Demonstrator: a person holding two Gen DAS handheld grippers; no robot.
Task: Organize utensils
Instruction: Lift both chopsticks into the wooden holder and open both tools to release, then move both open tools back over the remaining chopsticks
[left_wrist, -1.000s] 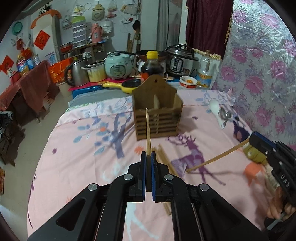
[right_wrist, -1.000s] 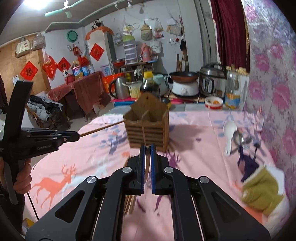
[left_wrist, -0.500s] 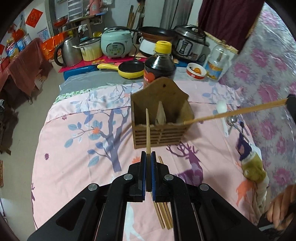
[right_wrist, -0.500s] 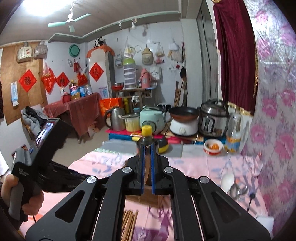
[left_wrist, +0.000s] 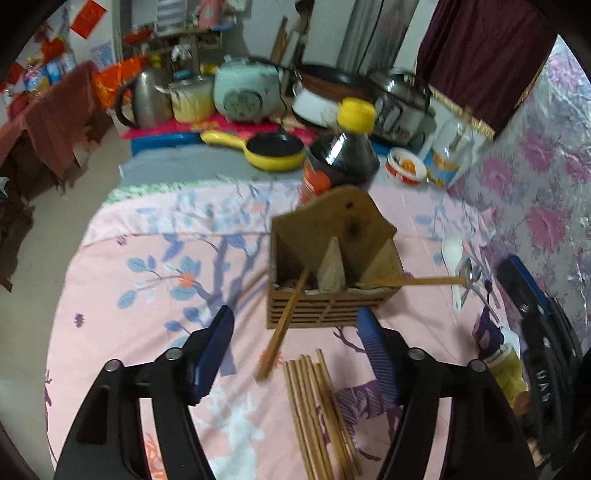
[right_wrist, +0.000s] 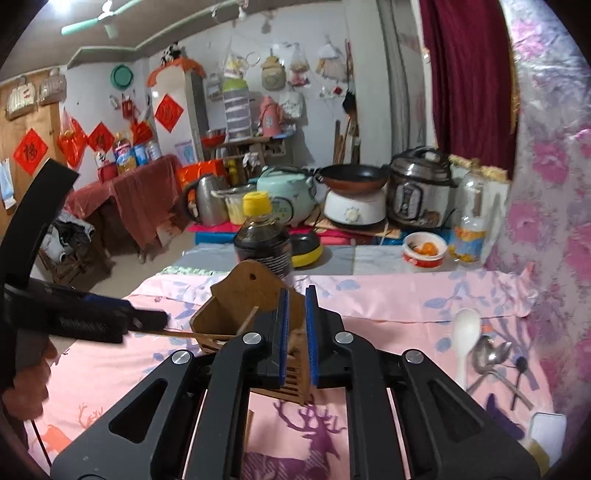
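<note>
A wooden utensil holder stands on the pink tablecloth; it also shows in the right wrist view. My left gripper is open and empty. One chopstick leans out of the holder's left compartment toward me. A second chopstick lies slanted in the right compartment. My right gripper is slightly open just above the holder with nothing held between its pads. A bundle of several chopsticks lies on the cloth below the holder.
A soy sauce bottle stands right behind the holder. A white spoon and metal spoons lie to the right, also in the right wrist view. A yellow pan, cookers and a kettle crowd the back.
Both grippers have opened and let go of their chopsticks, which now rest in the holder. The left gripper has moved closer over the holder.
</note>
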